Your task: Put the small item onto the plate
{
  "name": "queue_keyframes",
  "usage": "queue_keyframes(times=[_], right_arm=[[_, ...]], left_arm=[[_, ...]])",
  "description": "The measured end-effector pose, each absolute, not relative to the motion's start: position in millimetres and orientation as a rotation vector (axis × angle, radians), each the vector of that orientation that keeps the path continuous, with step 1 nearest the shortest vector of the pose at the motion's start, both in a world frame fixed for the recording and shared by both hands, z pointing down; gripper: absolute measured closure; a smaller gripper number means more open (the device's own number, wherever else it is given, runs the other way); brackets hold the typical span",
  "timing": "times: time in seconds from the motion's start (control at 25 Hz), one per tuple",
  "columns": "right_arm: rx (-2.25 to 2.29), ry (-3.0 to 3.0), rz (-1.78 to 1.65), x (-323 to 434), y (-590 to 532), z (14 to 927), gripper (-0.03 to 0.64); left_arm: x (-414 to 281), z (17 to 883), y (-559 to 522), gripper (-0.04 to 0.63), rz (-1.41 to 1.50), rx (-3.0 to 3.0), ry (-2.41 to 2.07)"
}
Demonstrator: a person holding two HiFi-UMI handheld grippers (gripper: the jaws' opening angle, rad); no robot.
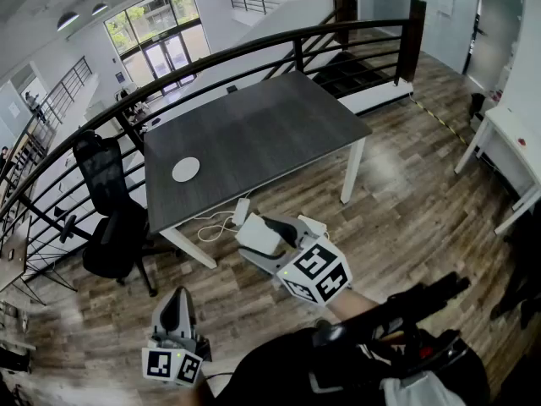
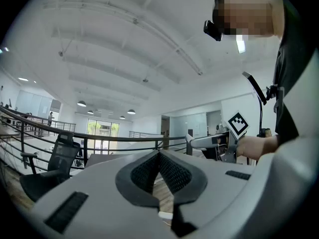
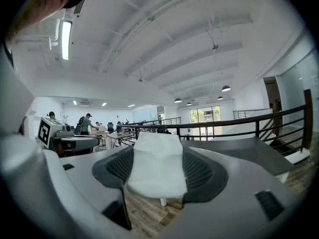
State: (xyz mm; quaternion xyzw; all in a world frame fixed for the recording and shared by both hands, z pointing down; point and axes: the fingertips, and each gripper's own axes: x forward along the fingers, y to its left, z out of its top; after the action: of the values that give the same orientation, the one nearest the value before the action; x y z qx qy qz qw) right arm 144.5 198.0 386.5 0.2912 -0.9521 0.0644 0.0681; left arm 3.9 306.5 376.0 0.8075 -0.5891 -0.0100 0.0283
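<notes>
A round white plate (image 1: 186, 169) lies near the left edge of the dark table (image 1: 270, 125), still far ahead of both grippers. My right gripper (image 1: 269, 244) is held over the wooden floor in front of the table. Its jaws stand wide and are shut on a small white item (image 1: 255, 235). In the right gripper view the white item (image 3: 157, 171) fills the gap between the dark pads (image 3: 199, 171). My left gripper (image 1: 175, 301) hangs lower at the left. Its pads (image 2: 174, 173) meet at the tips with nothing between them.
A black office chair (image 1: 110, 218) stands left of the table. White cables and a power strip (image 1: 226, 220) lie on the floor under the table's front edge. A black railing (image 1: 254, 53) runs behind the table. A white table (image 1: 516, 142) stands at the right.
</notes>
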Motion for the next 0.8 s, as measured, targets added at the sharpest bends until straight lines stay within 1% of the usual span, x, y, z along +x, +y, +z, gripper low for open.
queue_keyframes(times=[0.4, 0.8], right_arm=[[0.891, -2.885, 0.2, 143.6, 198.4, 380.7, 0.305], [0.914, -2.875, 0.228, 128.4, 207.8, 382.3, 0.305]], left_arm=[[3.1, 378.3, 306.7, 0.591, -0.038, 2.488, -1.801], [-15.0, 385.0, 313.4, 0.591, -0.065, 2.497, -1.771]])
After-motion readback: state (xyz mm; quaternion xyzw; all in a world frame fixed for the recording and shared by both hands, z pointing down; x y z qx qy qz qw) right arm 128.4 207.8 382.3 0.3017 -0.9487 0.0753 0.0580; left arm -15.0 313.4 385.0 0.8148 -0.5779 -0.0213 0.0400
